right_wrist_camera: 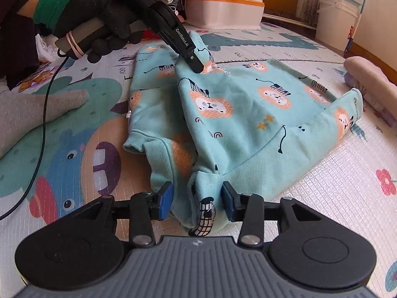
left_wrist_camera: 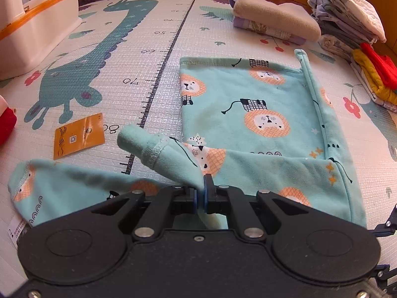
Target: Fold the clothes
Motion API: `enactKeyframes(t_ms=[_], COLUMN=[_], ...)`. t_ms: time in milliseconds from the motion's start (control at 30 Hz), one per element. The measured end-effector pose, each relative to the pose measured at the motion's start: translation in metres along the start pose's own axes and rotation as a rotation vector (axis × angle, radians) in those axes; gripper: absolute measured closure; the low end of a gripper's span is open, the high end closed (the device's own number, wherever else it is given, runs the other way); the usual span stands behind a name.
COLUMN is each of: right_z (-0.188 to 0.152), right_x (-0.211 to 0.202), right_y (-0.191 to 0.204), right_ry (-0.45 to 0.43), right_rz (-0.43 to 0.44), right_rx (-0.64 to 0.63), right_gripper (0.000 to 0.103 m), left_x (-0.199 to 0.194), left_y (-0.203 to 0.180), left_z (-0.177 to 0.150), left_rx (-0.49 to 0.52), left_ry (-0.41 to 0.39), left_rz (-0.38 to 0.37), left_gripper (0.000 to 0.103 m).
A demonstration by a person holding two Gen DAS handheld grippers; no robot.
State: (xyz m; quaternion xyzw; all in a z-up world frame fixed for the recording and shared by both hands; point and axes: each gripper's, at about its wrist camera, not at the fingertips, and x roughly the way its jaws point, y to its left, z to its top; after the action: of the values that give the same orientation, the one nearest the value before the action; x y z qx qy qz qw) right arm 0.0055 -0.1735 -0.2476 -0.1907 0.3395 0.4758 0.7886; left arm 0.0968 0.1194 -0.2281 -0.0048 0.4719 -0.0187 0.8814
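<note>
- Left wrist view: your left gripper [left_wrist_camera: 204, 193] pinches the lion shirt [left_wrist_camera: 248, 104] tight on the play mat [left_wrist_camera: 111, 57].
- Your right gripper [right_wrist_camera: 197, 198] is open around a near fold; squeeze before lifting.

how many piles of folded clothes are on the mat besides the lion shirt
2 in the left wrist view: a beige-topped pile at the far edge, and a taller stack right of it. Others may be hidden.

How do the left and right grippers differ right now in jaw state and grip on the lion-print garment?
The left gripper has its jaws pressed together, pinching a raised fold of the lion-print garment. The right gripper stands open, its blue pads apart with a bunched edge of fabric between them, not clamped. The left lifts cloth off the play mat; the right sits low. Both work the same garment.
</note>
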Motion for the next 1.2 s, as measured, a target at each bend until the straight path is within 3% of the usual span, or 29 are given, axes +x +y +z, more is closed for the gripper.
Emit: enactKeyframes(t_ms=[133,267,367,500,700,800,867,900,933,1033,1133,1200], right_z=[0.005,0.006,0.000,-0.002,-0.002,0.002,0.003,0.001,0.000,-0.001,-0.001,0.000], right_x=[-0.016,-0.031,-0.023,-0.019,-0.004,-0.023,-0.015,-0.011,-0.007,-0.003,-0.009,-0.017], right_y=[0.000,-0.003,0.004,0.016,0.038,0.037,0.035,0.035,0.036,0.035,0.037,0.037], right_ry=[-0.072,-0.141,-0.091,-0.070,-0.007,-0.106,-0.061,-0.045,-0.030,-0.013,-0.038,-0.067], right_rz=[0.027,-0.028,-0.018,-0.094,-0.158,-0.142,-0.112,-0.104,-0.095,-0.074,-0.079,-0.087], right_rx=[0.030,0.044,0.014,-0.028,-0.212,-0.202,-0.174,-0.178,-0.182,-0.174,-0.182,-0.161], right_gripper=[0.057,0.059,0.065,0.074,0.072,0.071,0.068,0.058,0.055,0.054,0.055,0.056], left_x=[-0.001,-0.010,-0.013,-0.013,0.001,0.005,0.006,0.006,0.004,-0.011,-0.030,-0.042], left_y=[0.002,0.008,0.013,0.015,0.016,0.019,0.020,0.021,0.022,0.028,0.025,0.011], left_z=[0.002,0.004,0.003,0.002,-0.004,-0.006,-0.004,-0.002,-0.001,0.009,0.026,0.041], left_rx=[-0.009,-0.054,-0.097,-0.114,-0.083,-0.072,-0.073,-0.071,-0.071,-0.082,-0.054,-0.008], left_ry=[-0.001,-0.046,-0.058,-0.056,-0.013,0.005,0.019,0.028,0.033,0.029,-0.044,-0.106], left_rz=[-0.004,-0.024,-0.018,-0.001,0.049,0.053,0.065,0.076,0.087,0.146,0.282,0.299], left_gripper=[0.099,0.099,0.099,0.099,0.099,0.098,0.087,0.083,0.074,0.062,0.060,0.060])
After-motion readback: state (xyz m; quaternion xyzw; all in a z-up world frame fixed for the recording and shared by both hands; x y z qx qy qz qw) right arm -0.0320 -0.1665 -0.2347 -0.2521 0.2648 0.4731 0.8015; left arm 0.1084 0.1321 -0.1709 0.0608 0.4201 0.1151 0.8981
